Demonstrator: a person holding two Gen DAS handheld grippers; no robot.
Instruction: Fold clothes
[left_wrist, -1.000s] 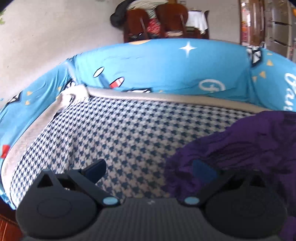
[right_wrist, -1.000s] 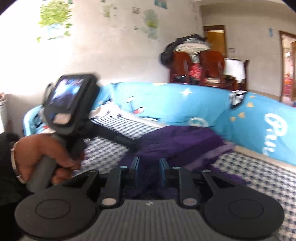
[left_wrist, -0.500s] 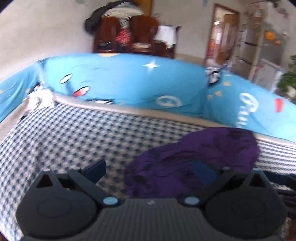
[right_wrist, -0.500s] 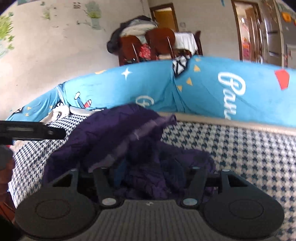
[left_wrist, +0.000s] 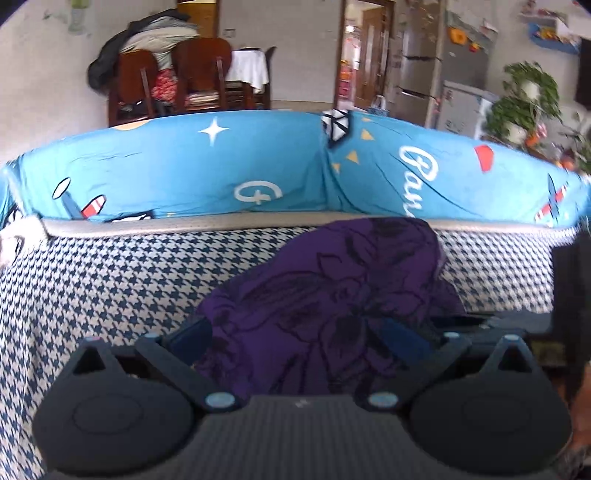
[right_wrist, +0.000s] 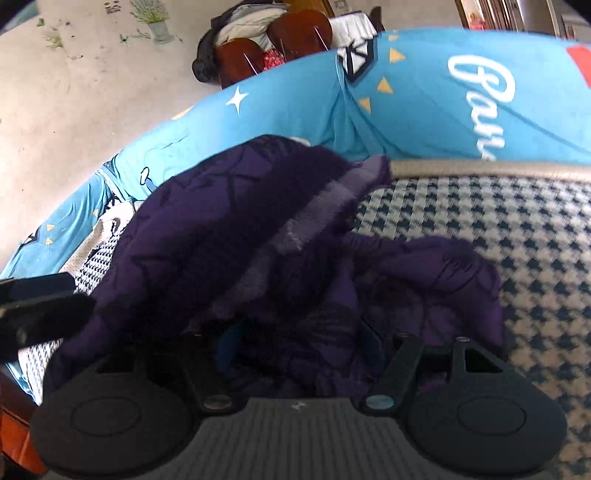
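Observation:
A crumpled purple garment with dark line print lies on the houndstooth sofa seat. My left gripper hovers over its near edge, jaws spread wide, with the cloth lying loose between the fingers. In the right wrist view the same garment is heaped, showing a paler inside-out band. My right gripper sits low over the heap, jaws apart, cloth bunched between them but not pinched. The left gripper's dark body shows at that view's left edge.
A blue printed cover drapes the sofa back behind a grey piped seat edge. Bare houndstooth seat stretches to the right of the garment. Wooden chairs piled with clothes stand behind the sofa, with a fridge and plants at the far right.
My right gripper's jaws went from nearly shut on purple cloth to apart, and it dropped toward the heap. The left view swung right, bringing the garment between its fingers.

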